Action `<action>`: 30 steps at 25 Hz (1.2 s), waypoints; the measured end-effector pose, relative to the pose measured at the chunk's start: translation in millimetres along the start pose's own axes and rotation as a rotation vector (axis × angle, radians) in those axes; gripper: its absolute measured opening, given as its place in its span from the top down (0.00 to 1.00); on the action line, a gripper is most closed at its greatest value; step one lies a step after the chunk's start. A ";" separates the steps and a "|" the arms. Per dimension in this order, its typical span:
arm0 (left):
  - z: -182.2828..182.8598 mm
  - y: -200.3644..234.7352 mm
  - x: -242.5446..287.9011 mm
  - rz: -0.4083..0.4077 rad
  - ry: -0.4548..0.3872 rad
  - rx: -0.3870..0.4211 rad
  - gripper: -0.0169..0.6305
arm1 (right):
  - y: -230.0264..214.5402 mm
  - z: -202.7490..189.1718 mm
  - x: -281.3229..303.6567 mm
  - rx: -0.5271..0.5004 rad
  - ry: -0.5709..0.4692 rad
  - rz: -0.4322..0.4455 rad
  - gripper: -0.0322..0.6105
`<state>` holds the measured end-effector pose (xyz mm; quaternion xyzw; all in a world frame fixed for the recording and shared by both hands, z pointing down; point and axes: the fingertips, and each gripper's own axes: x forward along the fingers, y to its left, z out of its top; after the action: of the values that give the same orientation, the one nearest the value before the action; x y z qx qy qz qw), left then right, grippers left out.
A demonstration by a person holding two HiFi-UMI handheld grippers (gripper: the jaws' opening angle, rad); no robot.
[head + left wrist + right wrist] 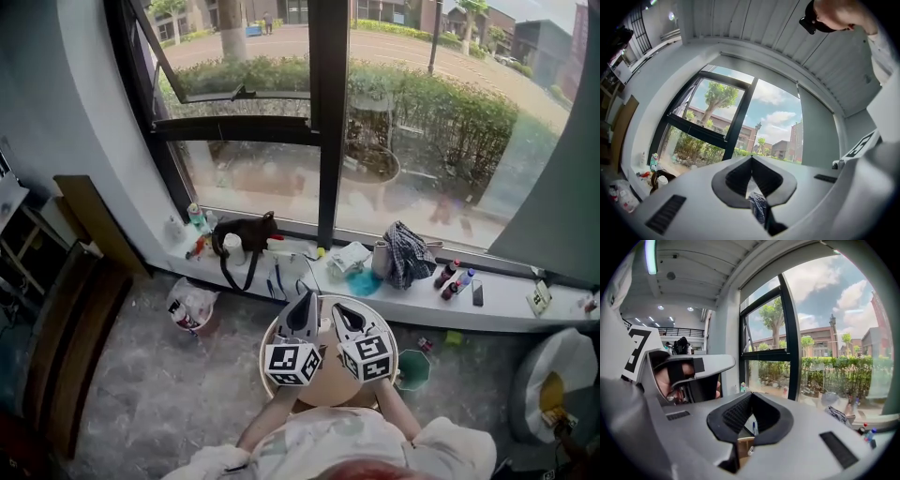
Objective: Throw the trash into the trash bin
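Note:
In the head view my left gripper and right gripper are held side by side over a round wooden stool, tips toward the window. Both are shut with nothing between the jaws, as the left gripper view and the right gripper view also show. A small trash bin lined with a plastic bag and holding rubbish stands on the floor to the left, below the sill. Crumpled white paper and a teal piece lie on the window sill ahead.
The sill also carries a black bag, a checked cloth, small bottles and a phone. A white bin stands at the right, a green container by the stool. Wooden furniture lines the left wall.

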<state>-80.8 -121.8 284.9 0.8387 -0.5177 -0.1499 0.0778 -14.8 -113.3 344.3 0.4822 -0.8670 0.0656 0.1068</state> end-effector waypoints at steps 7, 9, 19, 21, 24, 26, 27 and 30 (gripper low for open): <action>-17.9 30.2 5.2 0.064 -0.011 -0.001 0.96 | -10.8 5.3 34.3 -0.248 -0.016 0.041 0.64; -19.7 43.4 3.2 0.101 -0.015 0.013 0.96 | -11.1 -0.5 57.1 -0.337 0.059 0.098 0.50; -194.6 170.3 -45.2 0.393 0.189 -0.083 0.96 | -27.8 -260.4 164.0 -0.942 0.535 0.674 0.47; -230.6 180.5 -62.8 0.444 0.239 -0.083 0.96 | -20.5 -326.3 167.8 -0.956 0.600 0.780 0.47; -274.6 186.5 -72.7 0.459 0.296 -0.061 0.96 | -23.1 -401.3 185.8 -0.967 0.695 0.811 0.47; -293.9 190.3 -76.7 0.453 0.315 -0.049 0.96 | -29.3 -434.7 200.9 -0.976 0.737 0.807 0.47; -301.7 192.5 -80.3 0.454 0.323 -0.048 0.96 | -30.7 -443.7 207.9 -0.975 0.754 0.805 0.47; -320.0 199.1 -91.1 0.469 0.346 -0.060 0.96 | -32.0 -460.5 222.2 -0.982 0.807 0.814 0.47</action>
<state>-180.9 -138.4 659.1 0.7066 -0.6718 0.0024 0.2222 -45.1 -213.0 845.9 -0.0406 -0.7999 -0.1226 0.5861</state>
